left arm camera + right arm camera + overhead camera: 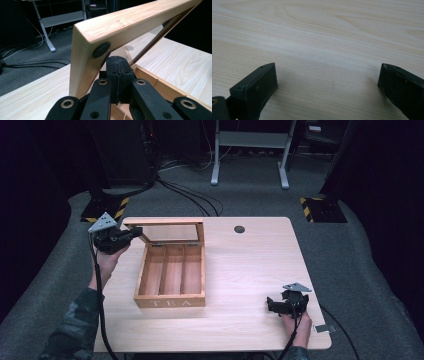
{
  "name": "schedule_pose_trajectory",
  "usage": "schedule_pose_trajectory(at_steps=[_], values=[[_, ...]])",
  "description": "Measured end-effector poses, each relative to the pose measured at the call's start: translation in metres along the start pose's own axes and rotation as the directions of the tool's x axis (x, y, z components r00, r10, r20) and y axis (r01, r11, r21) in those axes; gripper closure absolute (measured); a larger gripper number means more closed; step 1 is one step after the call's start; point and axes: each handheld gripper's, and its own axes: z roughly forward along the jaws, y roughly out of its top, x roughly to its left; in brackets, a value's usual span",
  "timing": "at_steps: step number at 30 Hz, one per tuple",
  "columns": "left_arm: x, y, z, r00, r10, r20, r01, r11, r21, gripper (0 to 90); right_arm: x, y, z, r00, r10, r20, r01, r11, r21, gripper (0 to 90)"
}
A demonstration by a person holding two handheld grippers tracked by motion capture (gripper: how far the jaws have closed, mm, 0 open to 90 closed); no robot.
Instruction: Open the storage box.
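Pale wood makes the whole tea box (170,290), so I judge it stiff and rather light, with hard smooth faces that can slip between rubber pads. It sits on the left half of the table (250,270), its three compartments empty, and its lid (167,231) stands raised at the far side on the hinges. The lid is only a thin wooden frame around a clear pane, which I think is the fragile part, so I would take hold on the frame bar near a corner, never on the pane. From the high view I see my left gripper (131,234) at the left corner of the lid, but there I cannot tell how the jaws stand. The left gripper view settles it: the jaws are pressed together with nothing between them, and they lie just under the corner of the lid (100,37), beside a small dark felt dot (101,49); whether they touch the wood I cannot say. The right gripper (282,306) rests low near the right front of the table, well apart from the box. Its own view shows the two jaws spread wide over bare table (324,50), holding nothing.
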Motion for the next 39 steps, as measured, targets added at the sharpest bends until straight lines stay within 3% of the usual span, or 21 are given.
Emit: schedule_pose_trajectory(at_steps=[26,39], values=[[-0.002,-0.002,0.0,1.0,0.006,0.0,-0.006,1.0,0.002,89.1,0.0,0.0,0.0,1.0,0.0,0.0,0.0,1.0,0.0,1.8],[-0.012,-0.018,-0.009,0.9996,0.026,0.01,-0.026,0.9997,-0.002,88.8,0.0,0.0,0.0,1.0,0.0,0.001,0.0,1.0,0.0,1.9]])
